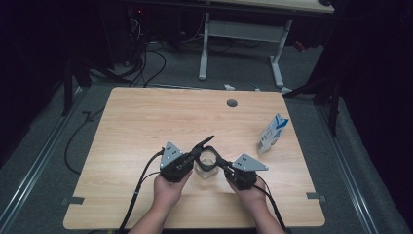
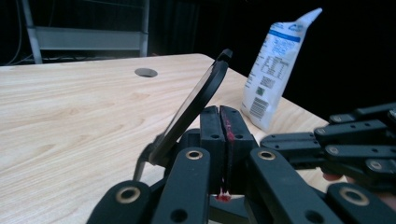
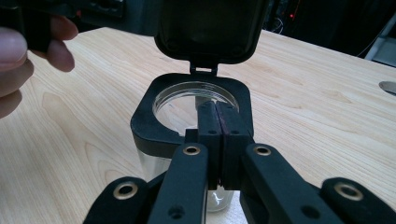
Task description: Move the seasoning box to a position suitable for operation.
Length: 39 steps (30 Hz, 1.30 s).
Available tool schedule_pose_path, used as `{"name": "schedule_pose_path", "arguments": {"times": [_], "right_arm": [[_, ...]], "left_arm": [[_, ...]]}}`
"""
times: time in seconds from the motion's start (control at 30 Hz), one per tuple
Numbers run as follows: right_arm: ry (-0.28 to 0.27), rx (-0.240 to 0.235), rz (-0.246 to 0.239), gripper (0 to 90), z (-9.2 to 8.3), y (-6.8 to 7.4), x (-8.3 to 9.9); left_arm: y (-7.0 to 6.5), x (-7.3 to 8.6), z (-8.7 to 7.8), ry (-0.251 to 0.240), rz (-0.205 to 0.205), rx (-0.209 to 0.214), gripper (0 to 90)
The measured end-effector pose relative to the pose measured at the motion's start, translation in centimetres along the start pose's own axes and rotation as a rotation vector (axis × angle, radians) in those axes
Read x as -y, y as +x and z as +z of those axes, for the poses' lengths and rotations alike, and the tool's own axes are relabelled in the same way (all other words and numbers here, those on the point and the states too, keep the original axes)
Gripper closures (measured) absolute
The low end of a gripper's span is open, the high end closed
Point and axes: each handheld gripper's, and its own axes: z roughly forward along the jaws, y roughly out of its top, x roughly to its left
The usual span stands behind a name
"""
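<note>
A clear jar (image 1: 207,170) with a black square collar (image 3: 144,126) stands near the table's front edge, between the two hands. Its black flip lid (image 1: 204,142) is hinged up and open. In the left gripper view the lid (image 2: 196,105) leans just left of my left gripper (image 2: 220,112), whose jaws are shut together with nothing between them. From the other side, my right gripper (image 3: 216,109) is shut too, its tips over the near rim of the collar. In the high view the left gripper (image 1: 197,155) and right gripper (image 1: 221,163) flank the jar.
A white and blue pouch (image 1: 272,132) stands upright toward the table's right edge, also in the left gripper view (image 2: 275,70). A round cable hole (image 1: 232,103) sits at the far middle of the wooden table (image 1: 136,122). A white desk frame (image 1: 243,34) stands beyond.
</note>
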Motion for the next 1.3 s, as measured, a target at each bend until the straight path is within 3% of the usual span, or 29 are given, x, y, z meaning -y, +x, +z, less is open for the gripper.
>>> {"name": "schedule_pose_path", "arguments": {"times": [0.67,1.3], "right_arm": [[-0.009,-0.007,-0.02,90.0,0.0,-0.1,0.1],[-0.016,-0.009,-0.026,90.0,0.0,-0.1,0.2]], "left_arm": [[1.8,-0.5,0.6,-0.009,-0.033,-0.07,88.2],[2.3,-0.7,1.0,-0.002,-0.048,-0.111,90.0]]}}
